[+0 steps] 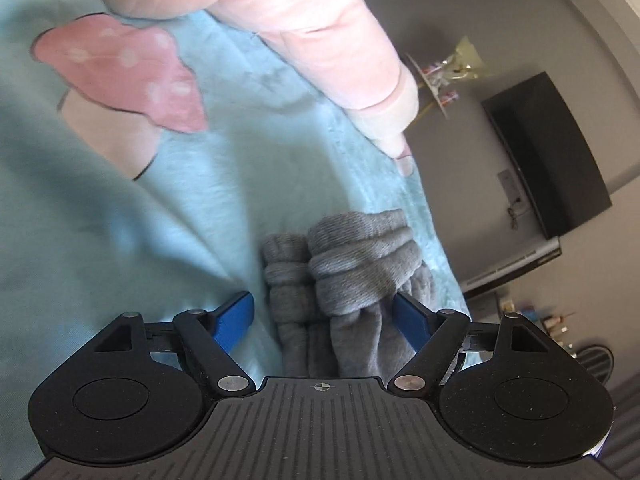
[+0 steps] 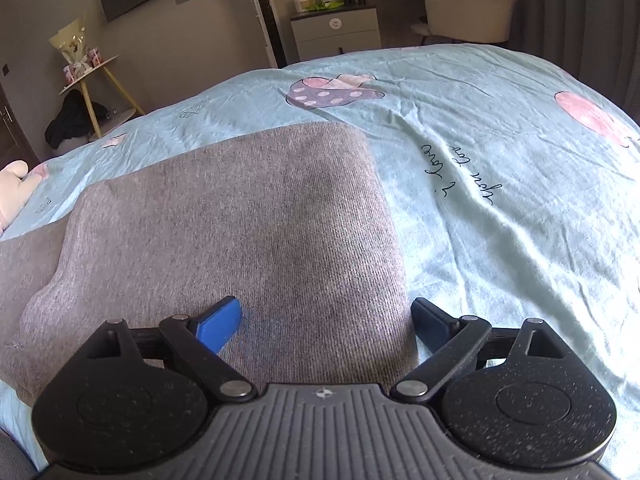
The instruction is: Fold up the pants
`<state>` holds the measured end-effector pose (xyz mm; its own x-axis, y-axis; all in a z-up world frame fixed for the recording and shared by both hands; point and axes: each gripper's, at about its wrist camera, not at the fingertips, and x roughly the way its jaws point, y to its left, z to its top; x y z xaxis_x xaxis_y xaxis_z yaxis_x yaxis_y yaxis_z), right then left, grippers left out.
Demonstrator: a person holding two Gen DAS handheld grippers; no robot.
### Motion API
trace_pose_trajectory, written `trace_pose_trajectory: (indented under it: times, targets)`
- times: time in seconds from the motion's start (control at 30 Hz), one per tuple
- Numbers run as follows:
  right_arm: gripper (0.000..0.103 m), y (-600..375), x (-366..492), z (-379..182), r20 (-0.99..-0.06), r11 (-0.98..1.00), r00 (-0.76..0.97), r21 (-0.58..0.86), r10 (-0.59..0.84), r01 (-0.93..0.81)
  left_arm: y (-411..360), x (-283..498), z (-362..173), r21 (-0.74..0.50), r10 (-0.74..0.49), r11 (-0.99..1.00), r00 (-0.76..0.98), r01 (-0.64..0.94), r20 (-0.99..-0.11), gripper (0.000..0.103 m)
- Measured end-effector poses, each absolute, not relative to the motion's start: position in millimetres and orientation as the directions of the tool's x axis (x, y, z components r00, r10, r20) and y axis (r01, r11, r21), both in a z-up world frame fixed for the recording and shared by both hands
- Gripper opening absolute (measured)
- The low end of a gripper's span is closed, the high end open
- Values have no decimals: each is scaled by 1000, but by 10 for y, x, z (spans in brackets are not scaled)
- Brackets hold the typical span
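Grey knit pants (image 2: 240,216) lay spread flat on the bed (image 2: 500,160), over a pale blue-green sheet printed with pink shapes and a line of dark script. Your right gripper (image 2: 326,316) hovered just over the near edge of that cloth with its blue fingers (image 2: 220,326) spread wide apart and nothing between them; the fabric's right border ran close beside the right finger. In your left wrist view, the cuffed leg ends of the pants (image 1: 352,264) sat bunched in thick ribbed folds, and your left gripper (image 1: 324,308) was released as well, its blue fingers (image 1: 236,316) standing apart on either side of the bunched cuffs; you could not tell from that view whether the right finger touched the cloth. A pink plush item (image 1: 304,28) rested on the sheet beyond the cuffs. Past the bed you had a dark wall-mounted screen (image 1: 548,152), a small side table with a wrapped bouquet (image 2: 76,52), and a pale chair (image 2: 468,10).
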<state>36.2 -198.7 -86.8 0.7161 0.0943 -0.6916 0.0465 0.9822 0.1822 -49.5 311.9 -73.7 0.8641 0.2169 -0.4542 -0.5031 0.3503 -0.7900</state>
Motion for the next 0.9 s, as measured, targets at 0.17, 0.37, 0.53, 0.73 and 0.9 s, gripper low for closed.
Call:
trace_pose_trajectory:
  times: [0.17,0.37,0.53,0.73,0.9]
  targets:
    - [97,-1947,385,-885,-693,985,716,166,89,38,3188,-312,-794,-794,173,373,877,-480,-449,82]
    - [97,-1952,387,-883,-690,985,718,168,90,38,3320,-299,-816,-819,105,335,882,-466,-459,46]
    - [97,-1973,366,-855,-674,982,733,184,99,37,2975,-304,-249,-739,141,533,904,-413,-404,41]
    - [97,-2014,298,-790,-638,976,762,213,112,34,2067,-171,574,-536,95,808,952,-244,-290,41]
    - [97,-2044,224,-727,-611,972,782,232,122,30,1030,-7,864,-371,-56,928,970,-37,-237,41]
